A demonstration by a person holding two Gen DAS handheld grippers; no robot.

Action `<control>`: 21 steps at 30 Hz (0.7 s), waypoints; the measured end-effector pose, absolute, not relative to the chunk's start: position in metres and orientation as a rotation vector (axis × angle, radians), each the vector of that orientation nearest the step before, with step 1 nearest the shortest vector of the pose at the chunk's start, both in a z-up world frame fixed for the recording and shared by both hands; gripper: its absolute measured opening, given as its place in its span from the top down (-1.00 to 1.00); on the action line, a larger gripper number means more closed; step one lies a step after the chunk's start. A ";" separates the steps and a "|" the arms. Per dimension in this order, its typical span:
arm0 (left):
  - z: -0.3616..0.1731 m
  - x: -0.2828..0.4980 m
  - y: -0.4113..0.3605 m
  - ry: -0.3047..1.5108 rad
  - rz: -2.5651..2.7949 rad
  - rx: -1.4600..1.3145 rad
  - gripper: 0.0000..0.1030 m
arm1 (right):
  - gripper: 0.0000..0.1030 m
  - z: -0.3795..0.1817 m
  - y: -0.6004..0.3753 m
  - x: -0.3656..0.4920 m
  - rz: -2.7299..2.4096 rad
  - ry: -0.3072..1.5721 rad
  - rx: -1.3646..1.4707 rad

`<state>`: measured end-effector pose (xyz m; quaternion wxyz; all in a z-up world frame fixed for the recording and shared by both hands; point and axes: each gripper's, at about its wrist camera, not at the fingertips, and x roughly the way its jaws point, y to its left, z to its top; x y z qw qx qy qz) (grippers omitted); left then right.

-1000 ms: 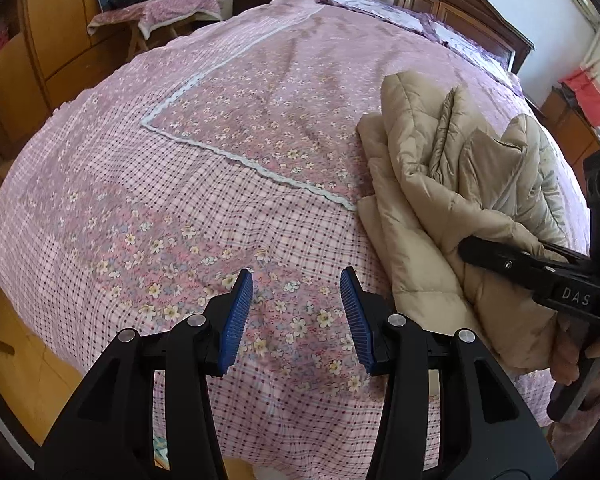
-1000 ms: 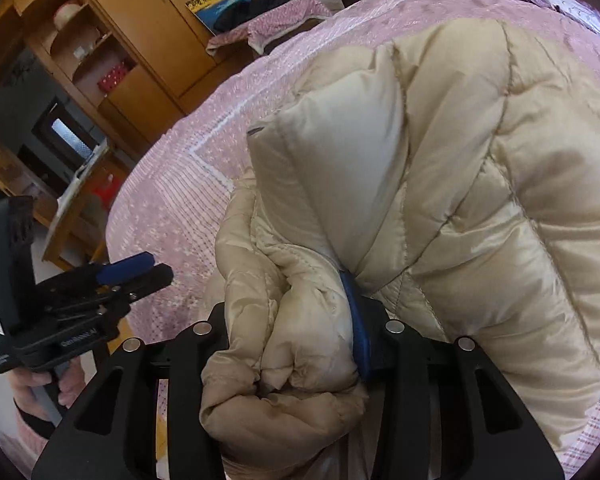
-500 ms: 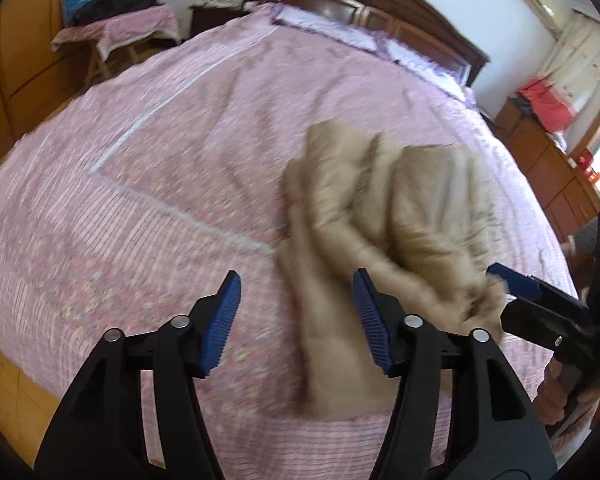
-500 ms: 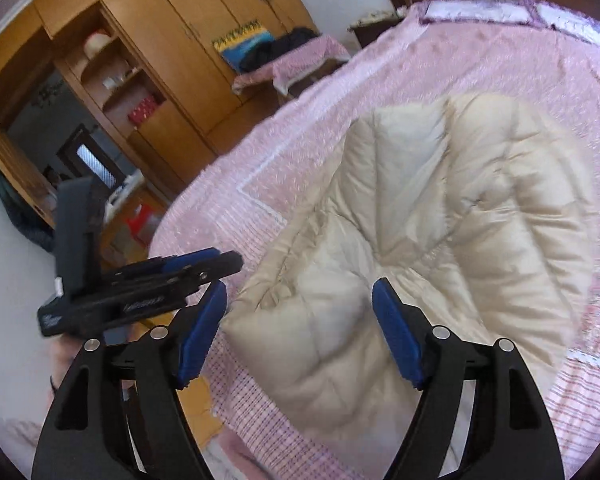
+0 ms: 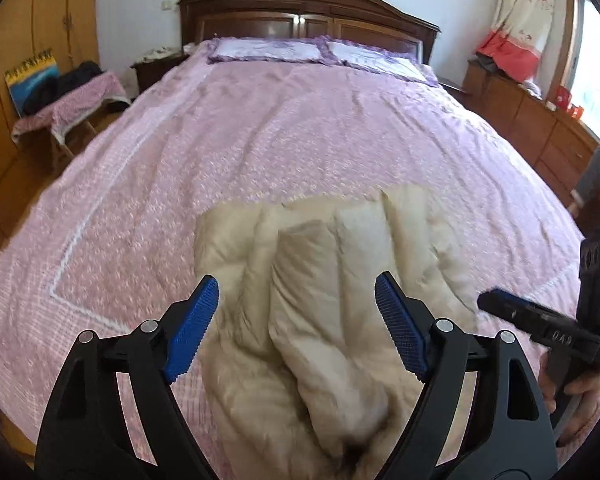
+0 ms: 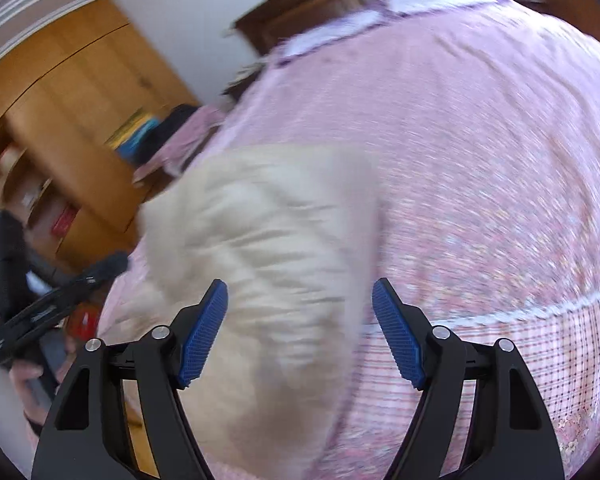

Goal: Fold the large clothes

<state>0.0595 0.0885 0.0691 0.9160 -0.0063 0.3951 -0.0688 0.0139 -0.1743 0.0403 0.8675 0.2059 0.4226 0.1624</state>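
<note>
Both hand-held grippers, left (image 5: pixel 296 330) and right (image 6: pixel 300 330), hang released over the bed (image 5: pixel 300 140), where the beige puffer jacket (image 5: pixel 320 300) lies bunched, seemingly folded but untidy.

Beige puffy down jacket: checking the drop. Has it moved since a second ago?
Yes. The beige puffy down jacket left the right gripper, now lying on the pink bedspread.

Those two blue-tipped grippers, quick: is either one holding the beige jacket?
Left gripper: open, holding nothing, above the jacket.
Right gripper: open, holding nothing.

The jacket (image 5: pixel 332 300) lies on the bed (image 5: pixel 308 140), pillows (image 5: pixel 320 50) behind it.
</note>
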 end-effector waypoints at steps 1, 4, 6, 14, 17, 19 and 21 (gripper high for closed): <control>0.068 0.063 0.090 0.810 -0.105 -0.001 -0.56 | -0.36 0.032 -0.178 0.019 0.318 0.896 0.440; 0.058 0.072 0.099 0.820 -0.033 0.020 -0.56 | -0.35 0.019 -0.173 0.030 0.322 0.914 0.413; 0.048 0.074 0.112 0.854 -0.024 -0.021 -0.56 | -0.34 0.015 -0.156 0.035 0.369 0.906 0.359; 0.006 0.051 0.172 0.931 0.058 -0.165 -0.57 | -0.31 0.016 -0.103 0.045 0.498 0.912 0.213; -0.003 0.041 0.187 0.954 0.062 -0.230 -0.57 | -0.31 0.017 -0.086 0.050 0.525 0.913 0.154; -0.007 0.033 0.199 0.977 0.010 -0.318 -0.56 | -0.31 0.017 -0.074 0.052 0.540 0.915 0.118; -0.012 0.026 0.206 1.007 -0.074 -0.413 -0.56 | -0.31 0.015 -0.070 0.050 0.547 0.916 0.097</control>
